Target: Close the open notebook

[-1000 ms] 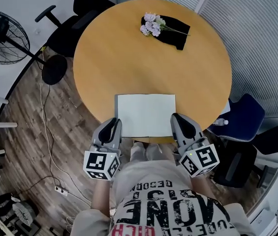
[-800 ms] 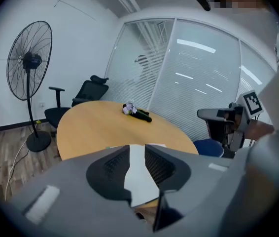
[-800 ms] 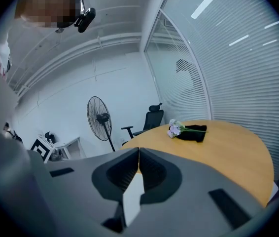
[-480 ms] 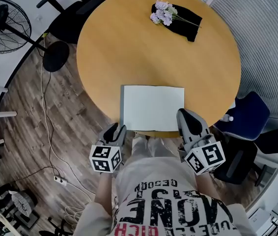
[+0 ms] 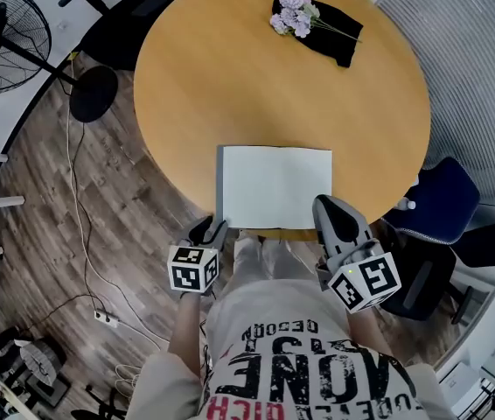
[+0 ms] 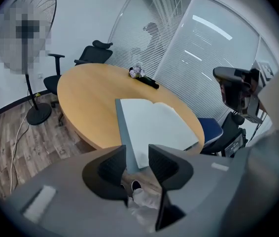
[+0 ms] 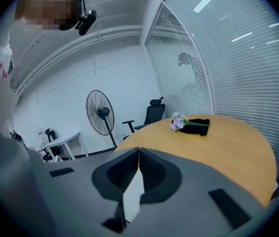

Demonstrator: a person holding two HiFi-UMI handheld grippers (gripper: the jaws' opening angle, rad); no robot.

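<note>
The open notebook [image 5: 275, 186] lies flat with white pages up, at the near edge of the round wooden table [image 5: 230, 86]. My left gripper [image 5: 210, 229] hangs just off the table's edge by the notebook's near left corner. Its jaws have just been opening and stand open with nothing between them. In the left gripper view, the notebook [image 6: 152, 125] lies beyond the left gripper [image 6: 137, 154]. My right gripper [image 5: 324, 206] sits at the notebook's near right corner. The right gripper [image 7: 138, 150] has its tips together, and a white sliver shows in the slot behind them.
Purple flowers [image 5: 293, 14] on a black cloth [image 5: 331, 42] lie at the table's far side. A standing fan [image 5: 3, 33] and a black office chair [image 5: 116, 33] stand to the left. A blue chair [image 5: 435, 204] stands to the right. Cables run over the wooden floor.
My left gripper has dropped and drawn back from beside the notebook's left edge to below the table rim, and its jaws have opened. The right gripper has hardly shifted.
</note>
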